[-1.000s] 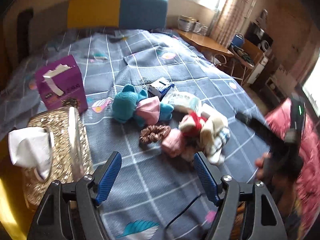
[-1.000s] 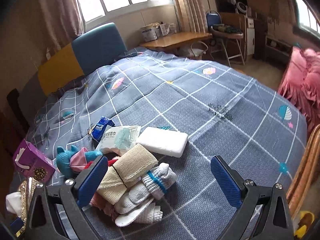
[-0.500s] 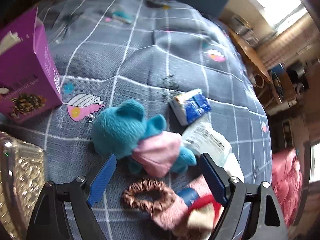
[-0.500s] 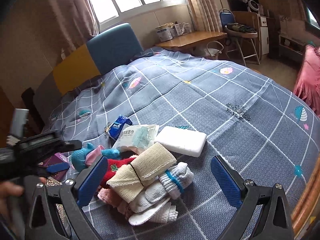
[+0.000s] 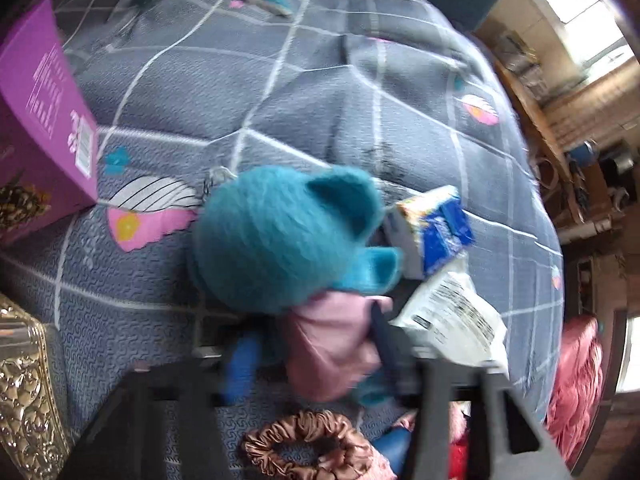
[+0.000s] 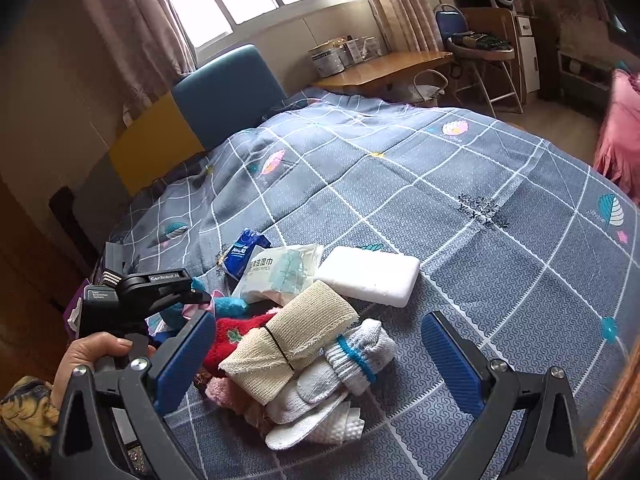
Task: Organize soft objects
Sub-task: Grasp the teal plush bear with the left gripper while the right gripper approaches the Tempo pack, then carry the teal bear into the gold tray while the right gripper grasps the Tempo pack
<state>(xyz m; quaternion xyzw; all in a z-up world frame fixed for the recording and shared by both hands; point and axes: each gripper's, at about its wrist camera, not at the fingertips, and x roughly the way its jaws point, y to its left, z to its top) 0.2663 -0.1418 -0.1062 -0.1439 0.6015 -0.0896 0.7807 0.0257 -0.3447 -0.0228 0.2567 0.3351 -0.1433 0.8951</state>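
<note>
Your left gripper (image 5: 316, 360) closed around the pink-clad body of the teal plush toy (image 5: 280, 240), though blur hid whether its fingers had fully clenched. The fuzzy, round-eared toy lay on the grey checked quilt (image 5: 320, 92), a brown scrunchie (image 5: 308, 452) nearer you, a blue tissue pack (image 5: 436, 228) just beyond. Your right gripper (image 6: 316, 364) hung spread wide above rolled socks (image 6: 348, 364), with a white sponge (image 6: 372, 276) farther off.

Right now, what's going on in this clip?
A person is sorting soft things piled on a bed. The left gripper is closing around the teal plush toy at its pink outfit; whether it grips yet is blurred. The right gripper hangs open over the pile of socks.
</note>
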